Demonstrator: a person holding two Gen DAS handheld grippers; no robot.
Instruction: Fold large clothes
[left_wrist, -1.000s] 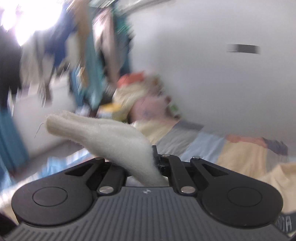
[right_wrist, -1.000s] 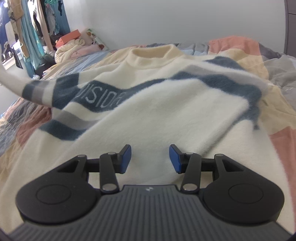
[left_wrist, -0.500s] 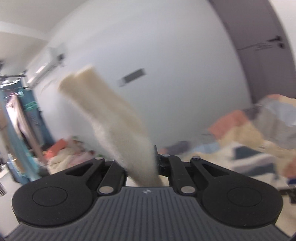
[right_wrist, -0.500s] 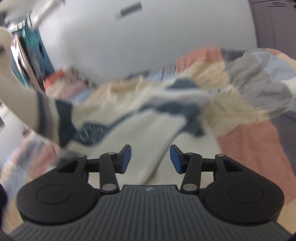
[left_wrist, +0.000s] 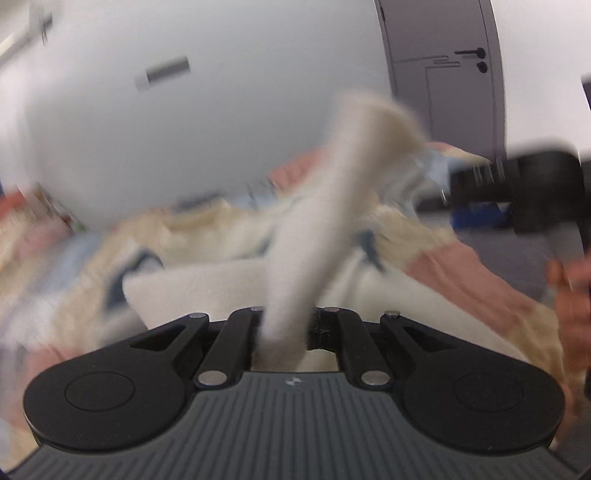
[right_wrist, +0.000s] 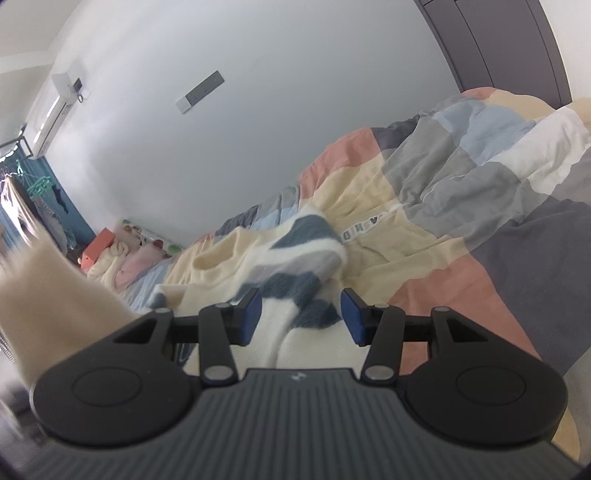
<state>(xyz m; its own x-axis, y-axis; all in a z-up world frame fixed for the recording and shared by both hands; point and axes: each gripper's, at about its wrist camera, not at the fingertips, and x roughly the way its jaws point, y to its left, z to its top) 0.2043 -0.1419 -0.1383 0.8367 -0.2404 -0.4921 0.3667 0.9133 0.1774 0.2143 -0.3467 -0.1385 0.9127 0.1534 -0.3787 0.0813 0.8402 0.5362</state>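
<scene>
A cream sweater (right_wrist: 280, 258) with blue and grey bands lies spread on the bed. My left gripper (left_wrist: 291, 325) is shut on its cream sleeve (left_wrist: 325, 221), which stands up from the jaws and leans right over the sweater body (left_wrist: 207, 284); this view is blurred. The same sleeve (right_wrist: 55, 306) shows at the left of the right wrist view. My right gripper (right_wrist: 301, 314) hovers over the sweater with its blue pads (right_wrist: 351, 314) apart and nothing between them. In the left wrist view the right gripper (left_wrist: 480, 199) appears at the far right, held by a hand (left_wrist: 569, 295).
A patchwork quilt (right_wrist: 461, 184) of grey, peach, yellow and blue covers the bed. Pillows and soft items (right_wrist: 122, 262) are piled at the head by the white wall. A grey door (left_wrist: 443, 74) stands behind. Hanging clothes (right_wrist: 22, 195) are at far left.
My left gripper swung the sleeve from the bed's left side across and down over the sweater. The right gripper rolled and turned toward the sweater's right side, its pads spreading slightly.
</scene>
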